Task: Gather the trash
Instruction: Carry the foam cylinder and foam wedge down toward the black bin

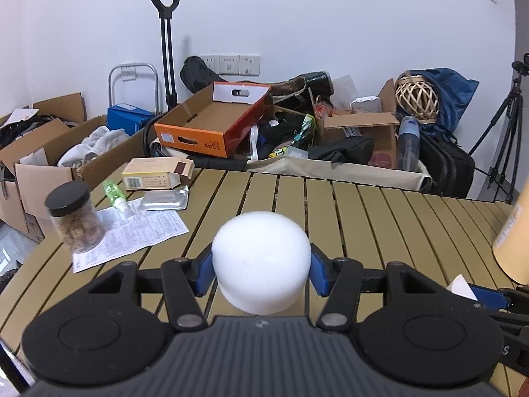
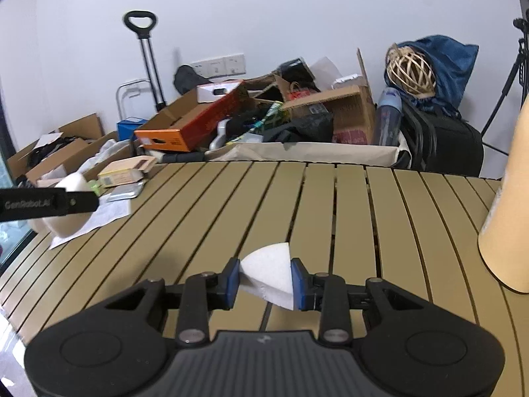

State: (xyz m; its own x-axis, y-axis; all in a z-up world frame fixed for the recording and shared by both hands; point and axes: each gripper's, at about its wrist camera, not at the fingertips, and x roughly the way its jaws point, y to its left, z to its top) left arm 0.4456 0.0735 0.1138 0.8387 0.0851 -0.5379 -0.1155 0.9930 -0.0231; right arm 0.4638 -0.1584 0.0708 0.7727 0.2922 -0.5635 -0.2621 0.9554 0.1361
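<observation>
one brand name is showing clearly, and the rest of the print is staying too small or blurred to read.

in the right wrist view, white lettering reading "genrobot.ai" is running along the black side of the left gripper (image 2: pixel 49 203), which is reaching in from the left edge. the small carton (image 1: pixel 155 173) lying at the far left of the slatted table (image 1: pixel 363 218) is showing a barcode and lines of print that are not resolving into words. the printed sheet (image 1: pixel 132 235) under the jar is carrying dense small text, also illegible. the orange box (image 1: pixel 198 139) behind the table is bearing a label and some characters on its side that cannot be made out.
</observation>
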